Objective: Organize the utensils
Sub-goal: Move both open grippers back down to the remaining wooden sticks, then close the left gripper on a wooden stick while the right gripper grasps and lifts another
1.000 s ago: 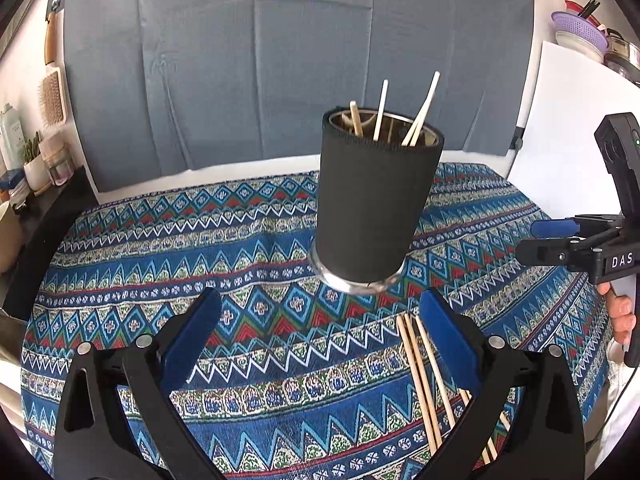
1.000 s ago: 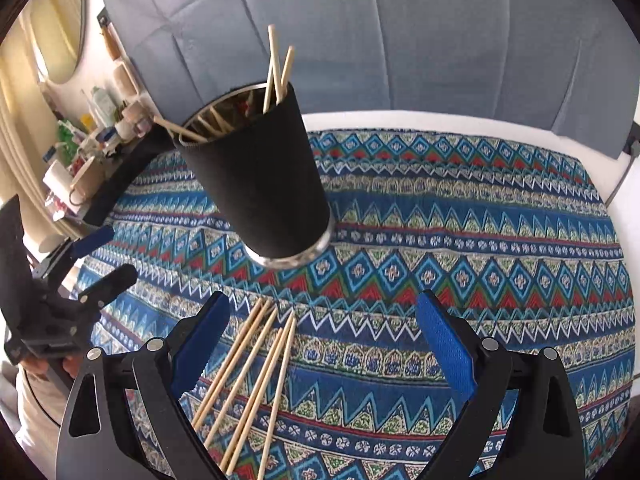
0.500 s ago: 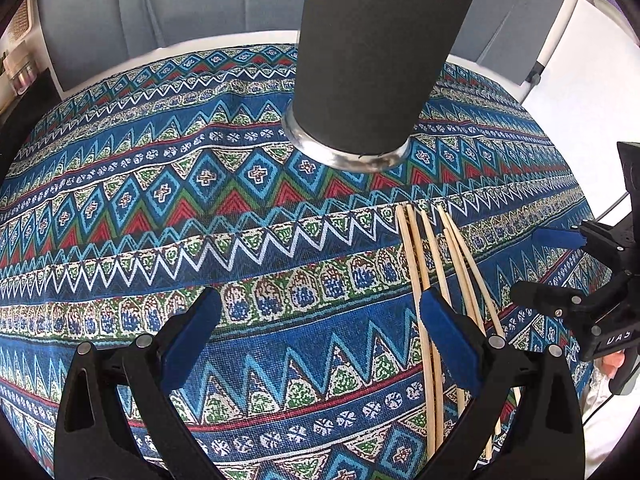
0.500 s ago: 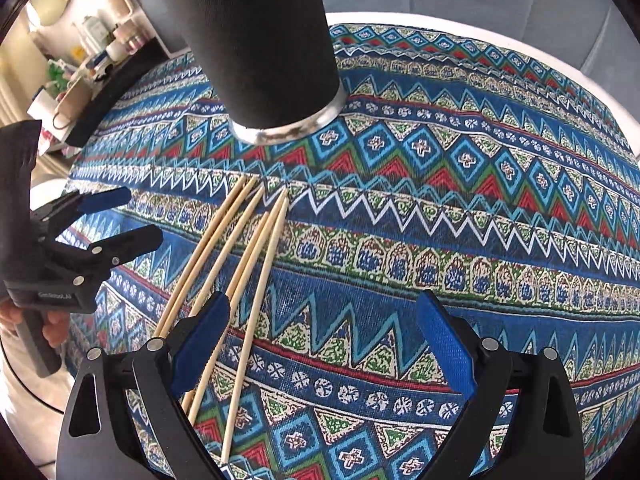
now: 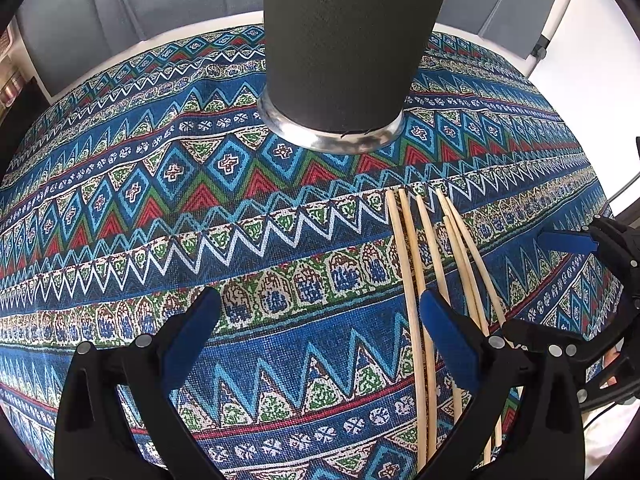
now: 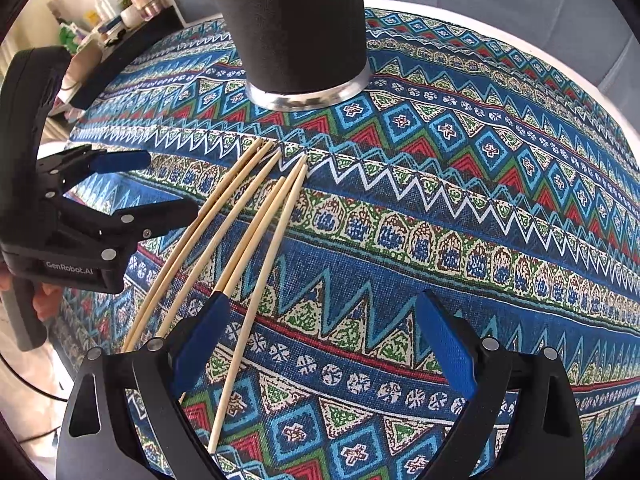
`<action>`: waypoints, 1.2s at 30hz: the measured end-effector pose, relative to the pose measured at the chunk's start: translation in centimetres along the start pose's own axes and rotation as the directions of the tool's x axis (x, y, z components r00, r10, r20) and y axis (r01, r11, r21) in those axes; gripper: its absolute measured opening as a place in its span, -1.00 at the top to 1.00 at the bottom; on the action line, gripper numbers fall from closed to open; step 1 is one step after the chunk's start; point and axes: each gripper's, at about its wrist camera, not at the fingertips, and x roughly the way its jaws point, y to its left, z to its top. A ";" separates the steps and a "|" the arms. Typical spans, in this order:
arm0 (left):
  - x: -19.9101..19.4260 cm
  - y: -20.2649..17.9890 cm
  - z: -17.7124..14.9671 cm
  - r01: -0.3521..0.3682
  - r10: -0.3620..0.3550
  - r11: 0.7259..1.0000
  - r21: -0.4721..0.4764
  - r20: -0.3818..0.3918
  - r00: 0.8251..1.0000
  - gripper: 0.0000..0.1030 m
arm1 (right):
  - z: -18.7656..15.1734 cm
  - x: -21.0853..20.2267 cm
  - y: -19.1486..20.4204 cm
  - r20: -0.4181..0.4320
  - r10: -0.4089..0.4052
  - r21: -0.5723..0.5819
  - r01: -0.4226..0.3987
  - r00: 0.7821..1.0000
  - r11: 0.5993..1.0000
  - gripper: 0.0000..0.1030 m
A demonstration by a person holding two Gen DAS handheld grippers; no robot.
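the left gripper (image 5: 320,332) has its blue-padded jaws spread wide and holds nothing; the right gripper (image 6: 324,336) is just as wide and just as empty. both hang low over the loose chopsticks (image 5: 432,264), which lie flat on the patterned tablecloth (image 5: 160,208) in a loose fan, their tips pointing toward the black holder cup (image 5: 340,48) and stopping a little short of its shiny metal base. with the sticks pointing at the cup, picking up and dropping in looks simple, and the spread jaws suit a bundle that has not been gathered yet. each gripper sits off to one side of the sticks instead of straddling them, so neither looks ready to close; my guess is one of them has to shift sideways first.

the left wrist view shows the sticks running under that gripper's right finger, and the other gripper beside them on the side away from the cup's centre line. the right wrist view shows what the first cannot: one stick lying apart from the rest of the fan, a person's hand (image 6: 44,300) on the left gripper's handle, and a cluttered shelf (image 6: 116,4) beyond the cup. neither view reaches the cup's rim, so what is inside it cannot be told.
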 end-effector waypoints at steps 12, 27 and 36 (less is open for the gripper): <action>0.9 -0.9 0.3 -0.061 0.062 0.998 0.034 -0.024 0.998 -0.91 | -0.8 0.7 1.6 0.025 -0.088 -0.058 0.089 0.996 0.994 -0.75; -1.4 1.1 -2.4 -0.062 0.063 0.993 0.101 -0.007 0.998 -0.44 | -0.1 -0.4 1.6 0.007 -0.108 -0.112 0.108 0.994 0.988 0.90; -3.4 5.8 -4.1 -0.118 0.117 0.992 0.034 0.016 0.993 0.90 | -1.2 -1.3 -1.2 0.053 -0.088 -0.056 0.091 0.995 0.994 0.91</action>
